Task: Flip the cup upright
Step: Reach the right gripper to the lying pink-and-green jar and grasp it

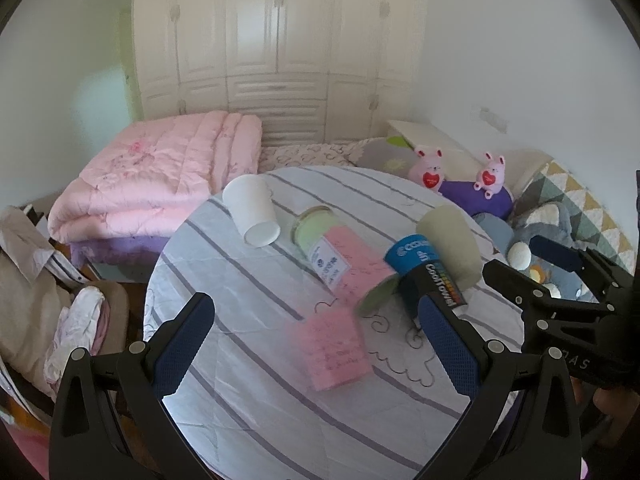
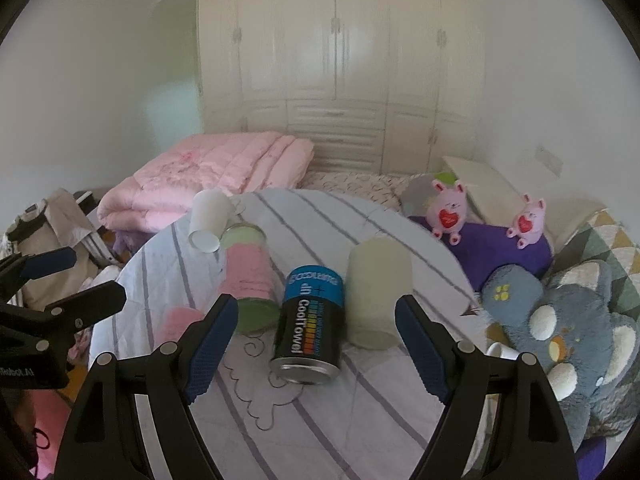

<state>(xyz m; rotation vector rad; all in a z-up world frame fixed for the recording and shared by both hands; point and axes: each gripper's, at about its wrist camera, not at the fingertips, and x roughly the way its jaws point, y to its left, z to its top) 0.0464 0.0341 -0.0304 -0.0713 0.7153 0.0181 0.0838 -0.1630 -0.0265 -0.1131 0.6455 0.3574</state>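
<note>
Our right gripper [image 2: 312,344] and left gripper [image 1: 320,344] hang with jaws wide and empty, the 4 cups ahead, among them the blue-black cup [image 2: 310,320], all unflipped.

A round surface [image 1: 248,360] covered in white cloth with grey stripes. On it lie a white paper cup [image 1: 253,211] on its side, a pink and green canister [image 1: 332,256], a blue and black can [image 2: 310,326], a pale upside-down cup [image 2: 376,292], and a pink notepad [image 1: 332,348].
</note>
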